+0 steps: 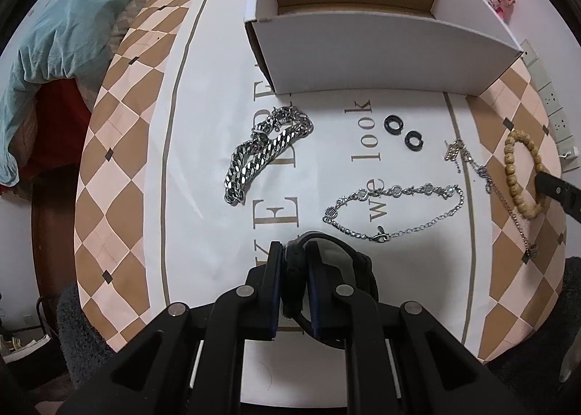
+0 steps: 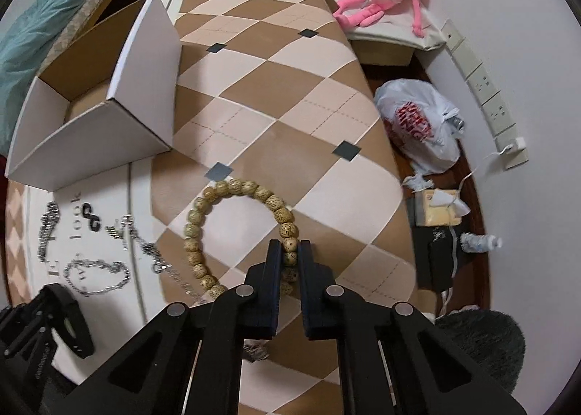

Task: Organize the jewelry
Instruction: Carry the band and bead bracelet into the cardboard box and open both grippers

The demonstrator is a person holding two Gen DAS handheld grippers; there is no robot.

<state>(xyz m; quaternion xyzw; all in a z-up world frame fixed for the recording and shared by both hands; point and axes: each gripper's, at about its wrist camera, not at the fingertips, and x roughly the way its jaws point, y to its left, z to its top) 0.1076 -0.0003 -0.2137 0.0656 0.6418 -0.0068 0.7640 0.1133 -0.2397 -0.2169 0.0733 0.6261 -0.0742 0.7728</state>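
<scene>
Left gripper (image 1: pixel 295 262): jaws closed on a black watch (image 1: pixel 341 269) with a smooth curved strap
Right gripper (image 2: pixel 289 255): jaws pinched on a bead bracelet (image 2: pixel 232 229), a ring of round speckled tan beads on the checked cloth (image 2: pixel 276 95)
Box (image 1: pixel 381 51): white card, open, behind the jewelry
Chain (image 1: pixel 265 153): chunky shiny steel links
Hoops (image 1: pixel 403 131): two, black, side by side

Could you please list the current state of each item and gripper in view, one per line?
Left gripper: shut on a black watch.
Right gripper: shut on the wooden bead bracelet.
White cardboard box: open, no jewelry visible inside.
Heavy silver chain: bunched loosely on the cloth.
Two black hoop earrings: lying side by side, apart.
Rhinestone bracelet: unclasped, spread flat.
Thin silver necklace: stretched out, untouched.
</scene>
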